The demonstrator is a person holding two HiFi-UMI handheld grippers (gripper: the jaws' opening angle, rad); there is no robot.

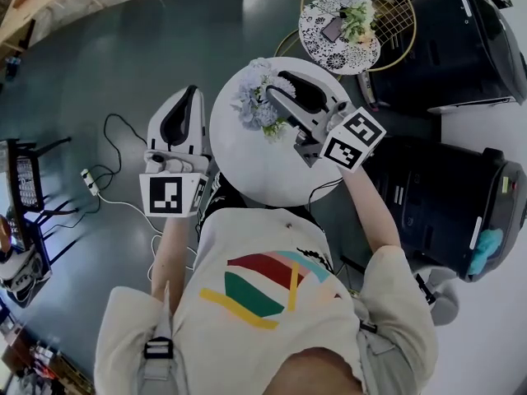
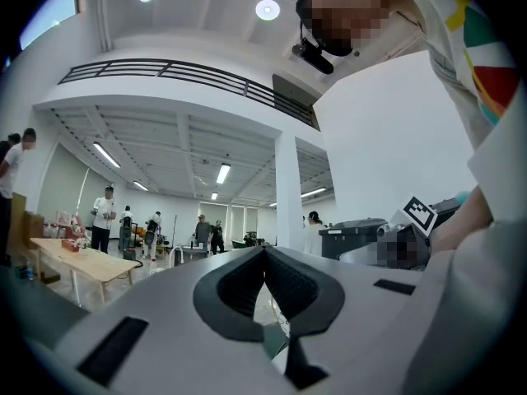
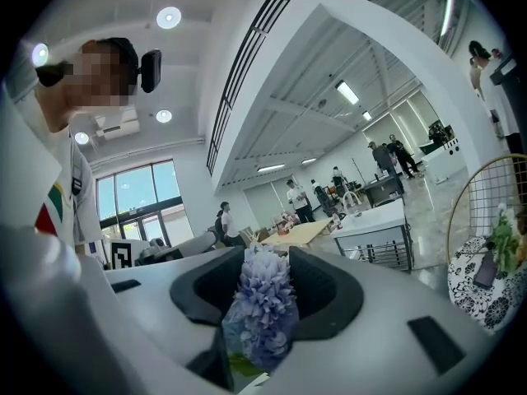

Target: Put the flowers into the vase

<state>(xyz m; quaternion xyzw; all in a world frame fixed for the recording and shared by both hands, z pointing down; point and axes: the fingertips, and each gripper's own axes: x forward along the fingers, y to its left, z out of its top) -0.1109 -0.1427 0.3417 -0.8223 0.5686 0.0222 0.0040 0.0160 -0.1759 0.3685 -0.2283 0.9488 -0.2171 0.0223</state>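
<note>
A bunch of pale lavender flowers (image 1: 254, 101) lies over the left part of the round white table (image 1: 255, 167). My right gripper (image 1: 276, 97) reaches in from the right, level, and its jaws close around a lavender flower spike (image 3: 262, 311) that stands up between the pads. My left gripper (image 1: 191, 90) hangs just off the table's left edge over the floor. Its jaws (image 2: 263, 249) meet at the tips with nothing between them. No vase can be told apart; whatever is under the bunch is hidden by the blooms.
A black-and-white patterned round piece (image 1: 338, 35) with green sprigs sits in a gold wire stand beyond the table, also seen in the right gripper view (image 3: 486, 278). Two black bins (image 1: 461, 39) (image 1: 445, 204) stand at the right. A white cable (image 1: 115, 179) trails on the floor.
</note>
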